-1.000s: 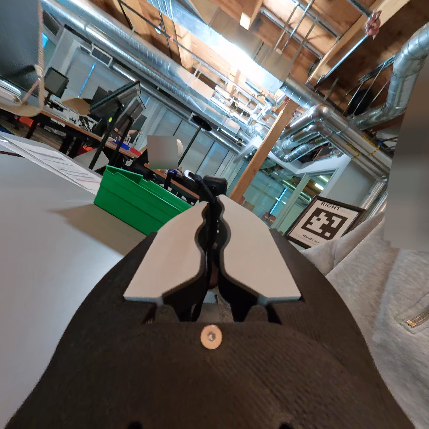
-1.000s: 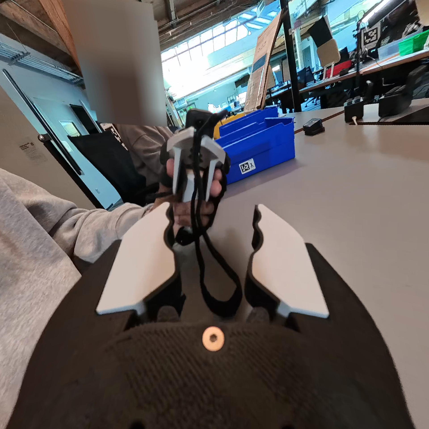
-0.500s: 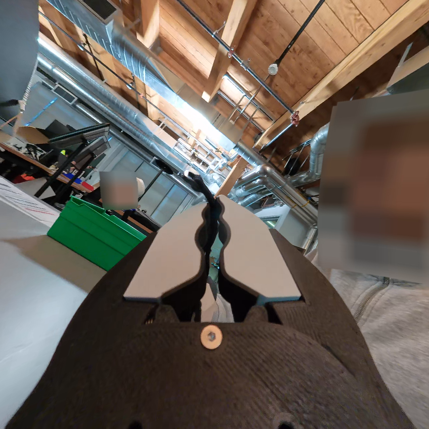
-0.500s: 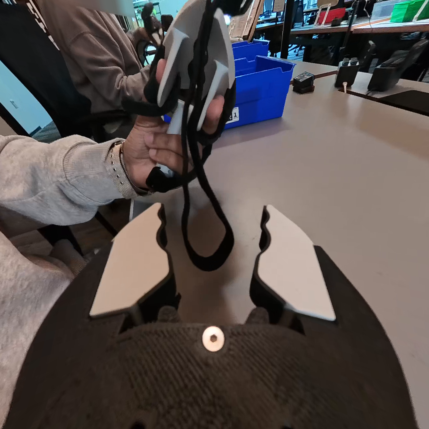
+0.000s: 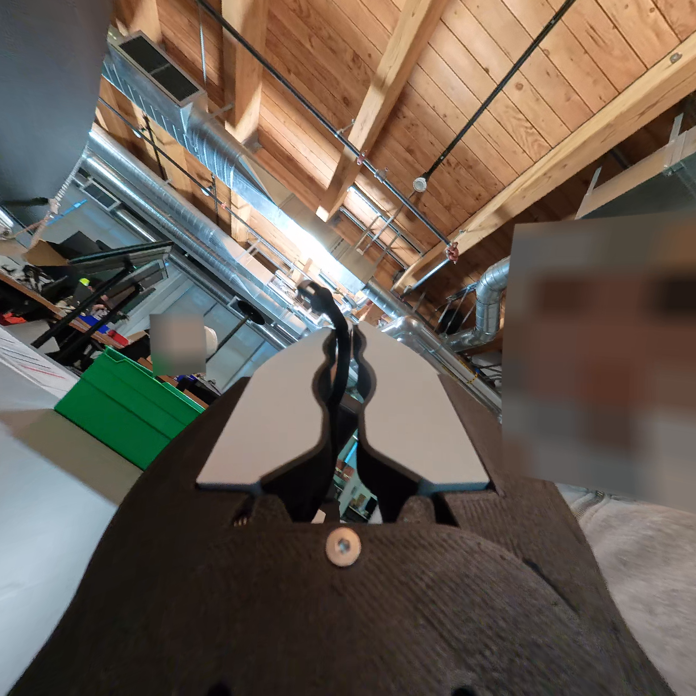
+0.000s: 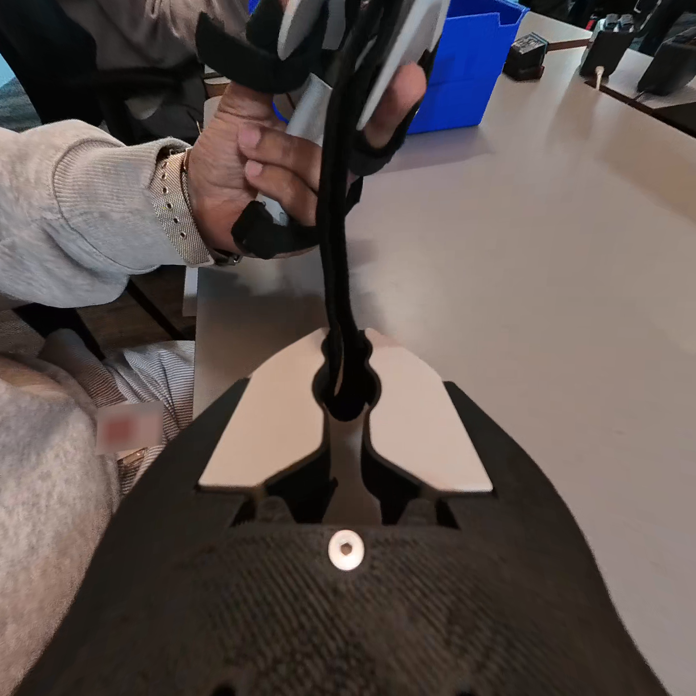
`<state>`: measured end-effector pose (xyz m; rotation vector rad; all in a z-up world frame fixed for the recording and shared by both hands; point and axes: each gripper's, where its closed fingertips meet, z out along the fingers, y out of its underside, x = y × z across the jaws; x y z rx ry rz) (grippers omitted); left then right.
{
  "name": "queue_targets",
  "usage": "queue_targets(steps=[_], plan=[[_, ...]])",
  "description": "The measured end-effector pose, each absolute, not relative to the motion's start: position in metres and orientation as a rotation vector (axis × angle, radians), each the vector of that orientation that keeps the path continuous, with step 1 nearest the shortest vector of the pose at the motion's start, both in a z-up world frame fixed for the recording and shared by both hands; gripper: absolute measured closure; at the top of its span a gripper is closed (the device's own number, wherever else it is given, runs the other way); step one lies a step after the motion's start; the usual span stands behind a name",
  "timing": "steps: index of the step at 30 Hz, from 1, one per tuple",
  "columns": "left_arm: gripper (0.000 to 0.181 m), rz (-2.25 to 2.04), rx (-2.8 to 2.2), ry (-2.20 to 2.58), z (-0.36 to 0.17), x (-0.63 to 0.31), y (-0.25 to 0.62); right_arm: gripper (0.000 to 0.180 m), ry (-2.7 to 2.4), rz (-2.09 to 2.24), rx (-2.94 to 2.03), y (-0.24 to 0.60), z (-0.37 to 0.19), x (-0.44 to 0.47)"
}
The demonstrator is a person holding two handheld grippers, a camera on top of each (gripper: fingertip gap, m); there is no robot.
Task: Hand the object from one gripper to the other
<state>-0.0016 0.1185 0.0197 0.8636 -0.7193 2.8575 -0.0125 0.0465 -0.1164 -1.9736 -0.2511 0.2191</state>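
Observation:
The object is a black looped strap [image 6: 337, 241]. In the right wrist view it hangs from the left gripper [image 6: 357, 34], held up high by a hand, down into my right gripper [image 6: 344, 339], which is shut on the strap's lower loop. In the left wrist view my left gripper [image 5: 344, 331] points up at the ceiling and is shut on the same strap [image 5: 339, 357], whose upper end [image 5: 314, 295] sticks out past the fingertips. The strap runs taut between the two grippers.
A blue bin [image 6: 467, 64] stands on the grey table [image 6: 527, 263] behind the left gripper. Black devices [image 6: 527, 56] sit at the far right. A green bin [image 5: 120, 406] stands on the table in the left wrist view. A grey sleeve [image 6: 75, 211] reaches in from the left. Across from one pair of fingers to the other is roughly 15 cm.
My right gripper has closed on the strap's hanging loop and moved up closer under the left gripper. The left gripper has tilted further up toward the ceiling, still holding the strap.

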Motion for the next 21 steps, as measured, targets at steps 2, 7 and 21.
queue_targets(steps=[2,7,21], plan=[[0.143,2.891,0.932,-0.681,0.018,0.004,0.124,0.169,-0.230,0.232,-1.953,0.046,-0.113,-0.010],[0.102,2.887,1.079,-0.722,0.010,0.017,0.121,0.172,-0.105,0.346,-1.809,0.043,-0.089,0.002],[0.133,2.501,1.234,-1.261,-0.036,0.034,0.041,0.172,0.116,0.492,-1.618,0.036,-0.065,0.028]])
